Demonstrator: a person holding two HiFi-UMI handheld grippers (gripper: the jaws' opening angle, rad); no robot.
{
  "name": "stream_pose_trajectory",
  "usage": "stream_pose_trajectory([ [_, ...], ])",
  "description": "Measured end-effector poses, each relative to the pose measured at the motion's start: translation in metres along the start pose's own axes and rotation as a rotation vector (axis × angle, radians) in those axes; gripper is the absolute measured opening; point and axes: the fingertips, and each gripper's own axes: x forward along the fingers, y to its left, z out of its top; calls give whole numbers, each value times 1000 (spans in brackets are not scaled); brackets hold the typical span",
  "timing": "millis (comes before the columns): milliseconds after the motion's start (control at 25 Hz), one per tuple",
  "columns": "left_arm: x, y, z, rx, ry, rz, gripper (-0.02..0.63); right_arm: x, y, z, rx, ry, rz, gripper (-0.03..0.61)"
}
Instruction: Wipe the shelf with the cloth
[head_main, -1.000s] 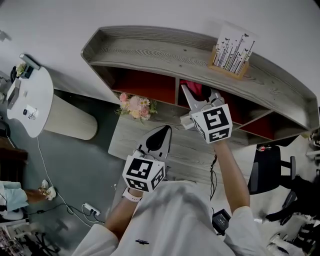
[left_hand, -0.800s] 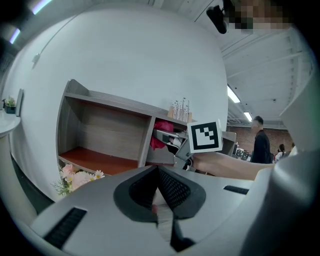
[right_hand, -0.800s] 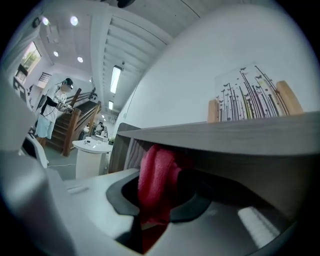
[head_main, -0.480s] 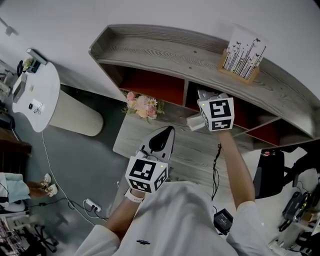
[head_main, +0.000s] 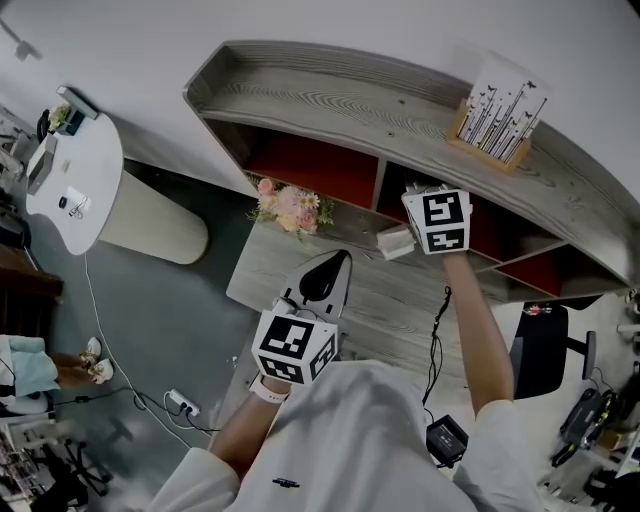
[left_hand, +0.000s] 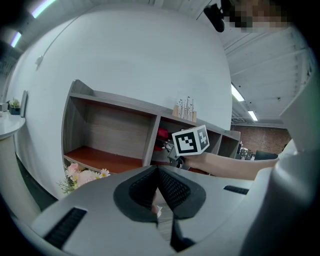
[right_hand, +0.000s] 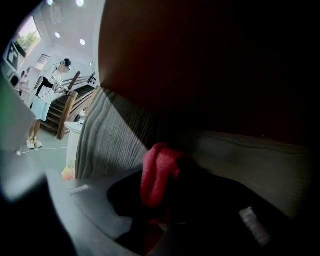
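The grey wooden shelf unit (head_main: 330, 95) has red-floored compartments. My right gripper (right_hand: 165, 197) reaches into the middle compartment, and only its marker cube (head_main: 437, 220) shows outside in the head view. It is shut on a red cloth (right_hand: 157, 175), which bunches up between the jaws near the grey divider wall (right_hand: 112, 135) in the dark interior. The left gripper view shows a bit of that cloth (left_hand: 163, 134) beyond the cube. My left gripper (head_main: 327, 270) hangs low over the grey desk board (head_main: 385, 300), jaws shut with nothing in them.
A wooden holder with printed cards (head_main: 497, 112) stands on the shelf's top at the right. A bunch of pink flowers (head_main: 288, 208) sits below the left compartment. A white round table (head_main: 75, 170) is at far left, a black chair (head_main: 540, 345) at right.
My right gripper has pushed deeper into the middle compartment with the cloth; its jaws are now out of the head view. The left gripper has stayed put.
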Motion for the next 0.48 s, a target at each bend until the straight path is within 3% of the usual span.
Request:
stream_pose_trajectory([
  [200,0,-1,-1,-1,1,-6,6,6,8,-27,-55,121,47,78],
  [360,-2,-2,-1,-1,1,-9,6,9,18,-56,-90,280,106,78],
  [480,-3,-1,-1,0,-1,-9,6,10,21,-66,-109,328,137,78],
])
